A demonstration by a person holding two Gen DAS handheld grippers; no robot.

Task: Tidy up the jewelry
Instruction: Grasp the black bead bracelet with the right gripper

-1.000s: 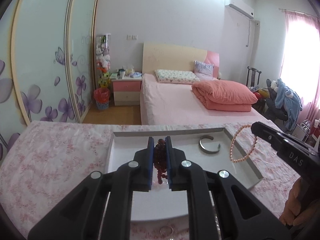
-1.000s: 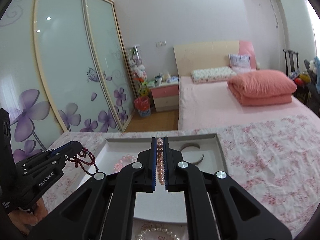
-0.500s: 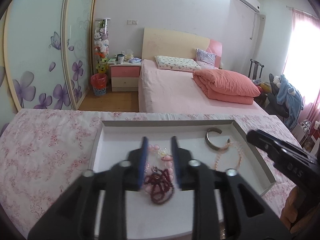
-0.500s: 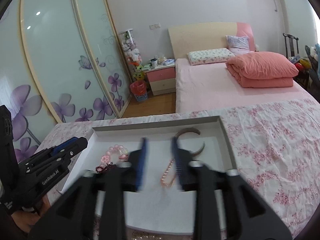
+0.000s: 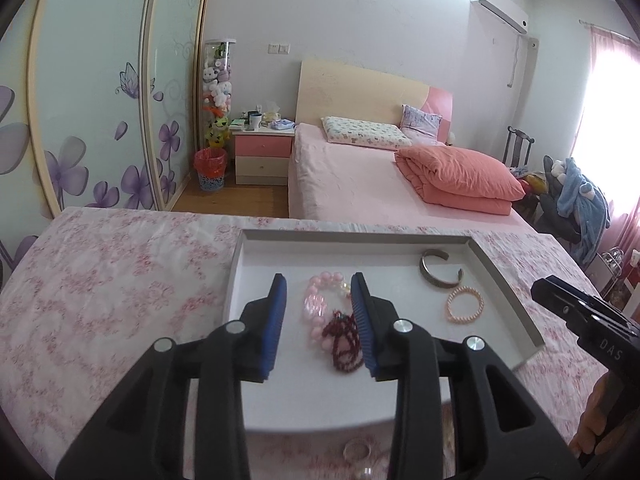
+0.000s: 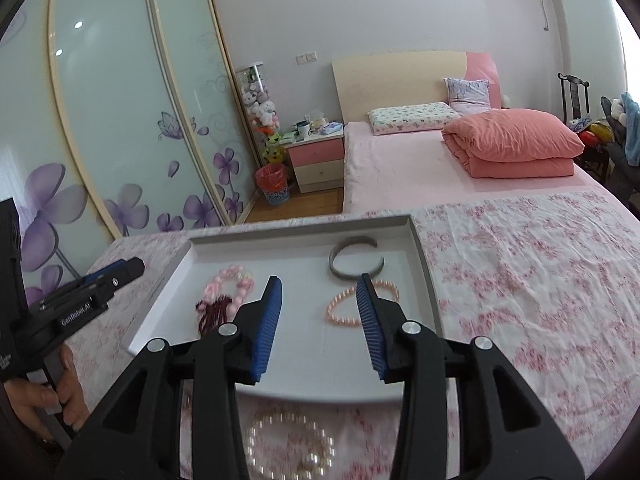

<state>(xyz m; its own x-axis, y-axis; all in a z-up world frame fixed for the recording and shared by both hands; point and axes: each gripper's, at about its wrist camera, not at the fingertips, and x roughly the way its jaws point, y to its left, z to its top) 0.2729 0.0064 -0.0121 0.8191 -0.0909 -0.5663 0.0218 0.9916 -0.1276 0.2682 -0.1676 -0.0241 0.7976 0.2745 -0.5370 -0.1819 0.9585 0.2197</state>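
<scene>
A white tray (image 5: 256,272) lies on the floral cloth. In it are a dark red bead bracelet (image 5: 346,338), a pale pink bead bracelet (image 5: 318,300), a silver cuff bangle (image 5: 440,270) and a pink pearl bracelet (image 5: 465,305). My left gripper (image 5: 318,324) is open and empty just above the red beads. My right gripper (image 6: 320,324) is open and empty above the tray, with the pink pearl bracelet (image 6: 346,308) beside its right finger. The tray (image 6: 424,264), the cuff (image 6: 356,260) and the red beads (image 6: 214,314) show in the right wrist view too.
A white pearl bracelet (image 6: 290,446) lies on the cloth in front of the tray. A small ring (image 5: 356,449) lies on the cloth near the tray's front edge. A bed (image 5: 360,184), a nightstand and a sliding wardrobe stand beyond the table.
Both grippers opened. The left one let the dark red bracelet drop into the tray, the right one let go of the pink pearl bracelet, and both drew back.
</scene>
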